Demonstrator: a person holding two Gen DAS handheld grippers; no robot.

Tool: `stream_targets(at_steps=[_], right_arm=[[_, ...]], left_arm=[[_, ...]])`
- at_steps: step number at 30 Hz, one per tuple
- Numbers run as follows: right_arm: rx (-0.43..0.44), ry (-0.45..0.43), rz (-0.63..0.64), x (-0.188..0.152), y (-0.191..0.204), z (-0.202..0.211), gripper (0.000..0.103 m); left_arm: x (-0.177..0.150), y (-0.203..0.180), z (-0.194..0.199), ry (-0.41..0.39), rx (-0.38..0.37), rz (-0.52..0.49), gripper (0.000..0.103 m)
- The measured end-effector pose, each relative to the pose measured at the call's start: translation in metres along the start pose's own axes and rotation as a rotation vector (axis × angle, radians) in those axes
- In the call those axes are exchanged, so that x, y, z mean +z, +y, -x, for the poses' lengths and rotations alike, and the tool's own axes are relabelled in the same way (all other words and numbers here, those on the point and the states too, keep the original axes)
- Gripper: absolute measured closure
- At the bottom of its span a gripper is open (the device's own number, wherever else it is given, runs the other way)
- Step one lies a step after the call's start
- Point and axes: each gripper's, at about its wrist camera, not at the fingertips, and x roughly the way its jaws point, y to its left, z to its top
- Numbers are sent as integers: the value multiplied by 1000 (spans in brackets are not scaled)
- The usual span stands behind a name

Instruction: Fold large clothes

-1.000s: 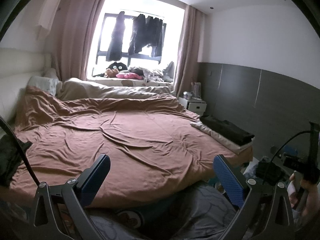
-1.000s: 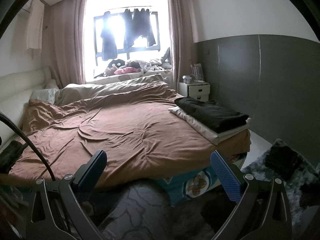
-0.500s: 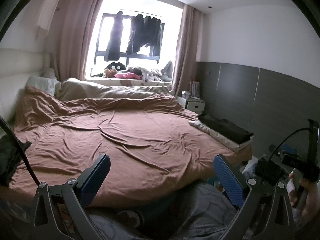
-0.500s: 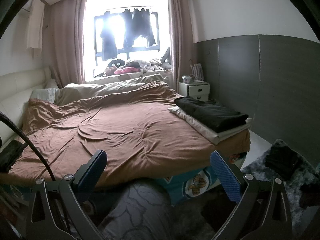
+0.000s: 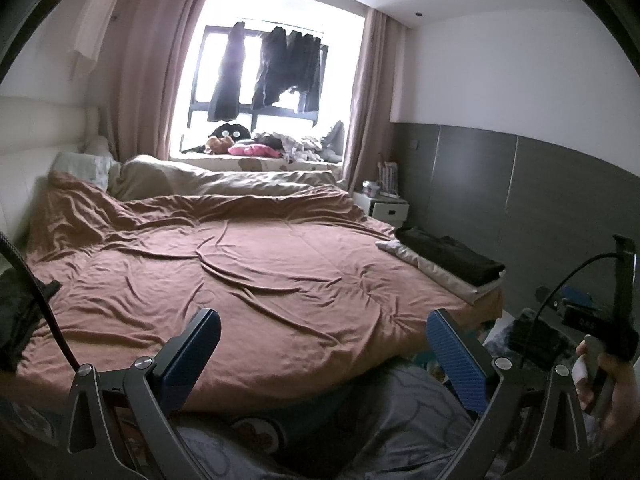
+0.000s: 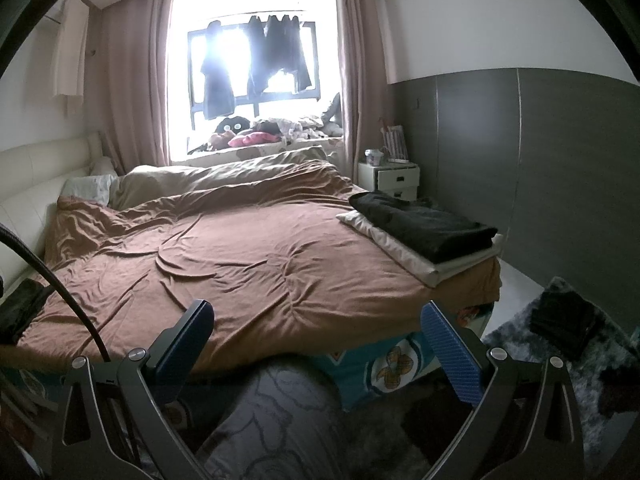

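A folded black garment (image 6: 420, 226) lies on a folded white one (image 6: 404, 254) at the bed's right front corner; the same black garment (image 5: 448, 254) appears in the left wrist view. Another dark garment (image 5: 20, 316) lies crumpled at the bed's left edge, and it shows as a dark patch (image 6: 18, 308) in the right wrist view. My left gripper (image 5: 324, 346) is open and empty above the foot of the bed. My right gripper (image 6: 316, 338) is likewise open and empty, held off the bed's front edge. A hand holds the right gripper's handle (image 5: 600, 364).
A wide bed under a brown duvet (image 6: 240, 256) fills the room. A white nightstand (image 6: 390, 178) stands by the grey wall. Dark clothes (image 5: 280, 64) hang at the window. A dark folded item (image 6: 560, 318) lies on a shaggy grey rug. The person's patterned trouser leg (image 6: 272, 420) is below.
Both views have shifted only slightly; the left view drifted a little. Both grippers stay open and empty, and the clothes on the bed have not moved.
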Motion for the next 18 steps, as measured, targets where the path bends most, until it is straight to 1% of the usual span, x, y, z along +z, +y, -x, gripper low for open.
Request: stream_targets(at_steps=[6,18], right_arm=[[-1,7,1,0,0,-1,0],[-11,15,8,1,3,-4,0]], left_arm=[[-1,-1,0,-3,1,-17,0],[-2,0,-1,0,1,-15,0]])
